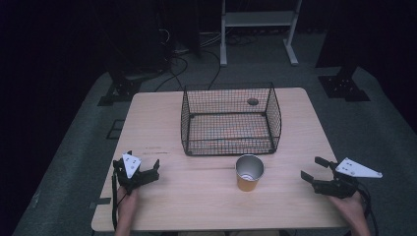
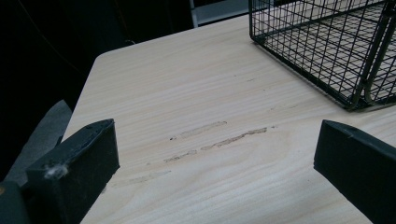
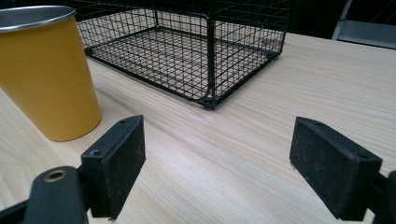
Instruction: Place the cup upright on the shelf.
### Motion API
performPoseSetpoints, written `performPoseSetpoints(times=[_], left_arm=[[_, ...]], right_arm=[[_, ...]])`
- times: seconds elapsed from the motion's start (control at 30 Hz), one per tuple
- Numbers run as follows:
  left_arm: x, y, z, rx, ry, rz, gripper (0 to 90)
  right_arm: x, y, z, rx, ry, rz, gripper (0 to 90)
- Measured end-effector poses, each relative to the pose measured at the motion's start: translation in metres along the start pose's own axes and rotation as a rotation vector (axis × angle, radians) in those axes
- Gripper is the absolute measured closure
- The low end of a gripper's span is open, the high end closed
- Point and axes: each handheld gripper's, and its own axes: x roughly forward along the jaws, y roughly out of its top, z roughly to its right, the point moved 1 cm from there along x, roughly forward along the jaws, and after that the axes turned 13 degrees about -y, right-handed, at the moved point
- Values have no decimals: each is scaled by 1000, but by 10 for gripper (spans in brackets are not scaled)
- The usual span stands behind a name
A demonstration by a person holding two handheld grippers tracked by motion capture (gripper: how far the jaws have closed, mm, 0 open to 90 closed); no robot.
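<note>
The yellow cup (image 1: 249, 173) stands upright on the counter (image 1: 196, 206), just in front of the wire basket (image 1: 231, 120) and near its front wall, but not touching it. The cup has a metal rim and I see nothing inside it. The basket is also without content, as far as I can tell through the mesh.

My right claw (image 1: 312, 170) rests low at the right side of the counter, well apart from the cup, with its 2 jaws spread wide and nothing between them. In the right gripper view the cup (image 3: 46, 74) stands to the left of the jaws, not between them. My left claw (image 1: 139, 166) is at the left side, also apart and holding nothing, and it looks over bare wood with some scratch marks (image 2: 212, 137).

I judge that the cup should go into the basket, and the right claw is the nearer 1. The risk is the approach: the cup is tall and light, so if 1 jaw touches its wall before the other, it can tip or slide against the basket. A grip too high on the smooth rim can also slip. When lifting, the cup bottom can catch the basket's top wire.
</note>
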Motion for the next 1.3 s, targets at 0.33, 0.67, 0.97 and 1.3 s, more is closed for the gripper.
performPoseSetpoints(times=[0.33,0.67,0.97,1.3], left_arm=[[0,0,1,7,-1,3,0],[0,0,1,12,-5,5,0],[0,0,1,10,-4,5,0],[0,0,1,10,-5,6,0]], right_arm=[[0,1,-16,-45,40,-30,150],[-2,6,-36,-79,75,-40,138],[0,11,-55,-114,125,-46,127],[3,18,-83,-165,187,-44,112]])
